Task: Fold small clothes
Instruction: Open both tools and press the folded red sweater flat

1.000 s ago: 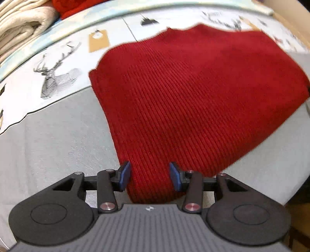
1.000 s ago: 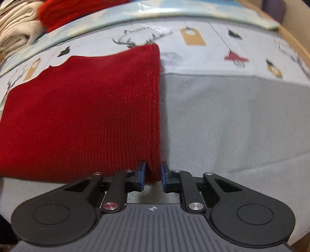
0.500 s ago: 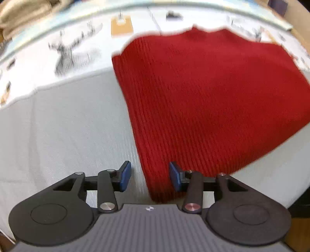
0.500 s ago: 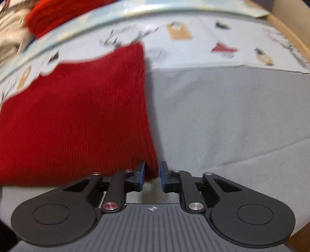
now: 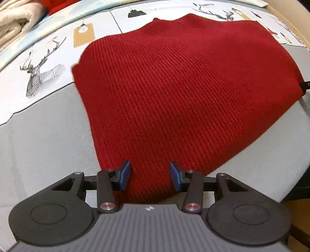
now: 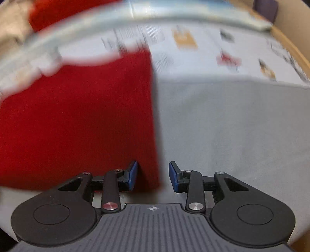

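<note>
- A red knit is lying flat on a bed cover that is grey nearer the cameras and printed with deer and tags farther off; it is sitting as a tidy, straight-edged panel, so I judge that at least one fold is already made.
- No sleeves or loose flaps are showing in either view, which suggests the knit is well along; whether another fold is wanted, I cannot tell from these pictures.
- Folded cream cloth and more red fabric are sitting at the far left corner, perhaps finished pieces; the stacking of this knit is looking like what is left.
- The left gripper is pointing steeply down at the near left corner of the knit, its fingers standing apart with the red hem running between them but the pads not pressing on it.
- The right gripper is opening; its fingers are spreading over the near right corner, with the knit's straight right edge lying between them and clear of both pads.
- The right view is blurred, so finer detail of that edge is not readable.
- Neither gripper is holding the knit; it is resting on the cover by its own weight.
</note>
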Available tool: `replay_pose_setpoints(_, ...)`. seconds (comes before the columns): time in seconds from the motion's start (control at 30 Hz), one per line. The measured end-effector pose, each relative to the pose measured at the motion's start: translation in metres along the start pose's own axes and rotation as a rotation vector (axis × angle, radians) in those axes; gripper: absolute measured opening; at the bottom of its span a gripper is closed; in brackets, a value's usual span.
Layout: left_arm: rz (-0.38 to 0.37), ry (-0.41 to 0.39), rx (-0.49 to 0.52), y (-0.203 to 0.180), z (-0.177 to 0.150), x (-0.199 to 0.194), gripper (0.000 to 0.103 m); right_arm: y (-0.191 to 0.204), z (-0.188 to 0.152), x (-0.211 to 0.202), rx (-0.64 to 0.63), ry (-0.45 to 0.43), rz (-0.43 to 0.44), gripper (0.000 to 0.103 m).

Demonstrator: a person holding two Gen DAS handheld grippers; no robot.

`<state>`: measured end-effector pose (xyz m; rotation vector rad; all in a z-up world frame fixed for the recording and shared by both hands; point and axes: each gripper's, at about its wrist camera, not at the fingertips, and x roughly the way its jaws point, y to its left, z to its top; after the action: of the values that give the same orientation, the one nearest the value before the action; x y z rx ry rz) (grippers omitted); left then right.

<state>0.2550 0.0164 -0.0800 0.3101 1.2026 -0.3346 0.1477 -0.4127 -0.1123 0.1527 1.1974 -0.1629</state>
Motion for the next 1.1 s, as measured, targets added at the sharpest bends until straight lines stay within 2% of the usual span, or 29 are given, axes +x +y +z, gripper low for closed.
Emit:
replay_pose_setpoints(0.2, -0.031, -0.073, -0.129, 0.021, -0.003, -0.022, 0.05, -0.002, 0.0, -0.011, 0.024, -0.07, 0.027, 0.048)
replay_pose_setpoints(0.27, -0.002, -0.002, -0.165, 0.031, -0.008, -0.012, 0.049, -0.005, -0.002, -0.01, 0.022, -0.057, 0.022, 0.049)
replay_pose_setpoints(0.33, 0.036, 0.068, -0.151, 0.033, -0.01, 0.002, 0.049, -0.008, 0.001, -0.003, 0.022, -0.024, 0.01, 0.051)
replay_pose_setpoints(0.43, 0.03, 0.04, -0.134, 0.032, -0.01, -0.004, 0.048, -0.004, 0.003, -0.006, 0.016, -0.036, -0.004, 0.052)
replay_pose_setpoints(0.57, 0.024, -0.023, -0.168, 0.039, -0.013, -0.018, 0.048, 0.0, 0.007, -0.02, 0.019, -0.135, 0.003, 0.051)
replay_pose_setpoints(0.67, 0.038, 0.0, -0.206, 0.044, -0.01, -0.016, 0.048, -0.003, 0.009, -0.028, 0.044, -0.191, 0.002, 0.051)
replay_pose_setpoints(0.77, 0.038, 0.049, -0.232, 0.048, -0.01, -0.007, 0.049, -0.009, 0.007, -0.015, 0.041, -0.118, -0.063, 0.051)
replay_pose_setpoints(0.87, 0.038, 0.063, -0.226, 0.05, -0.006, -0.002, 0.049, -0.013, 0.006, -0.003, 0.052, -0.055, -0.097, 0.051)
replay_pose_setpoints(0.97, 0.042, 0.021, -0.218, 0.05, -0.002, -0.006, 0.049, -0.015, 0.008, -0.008, 0.065, -0.09, -0.081, 0.051)
replay_pose_setpoints(1.1, 0.03, -0.082, -0.239, 0.049, 0.003, -0.023, 0.049, -0.007, 0.011, -0.027, 0.047, -0.214, -0.032, 0.051)
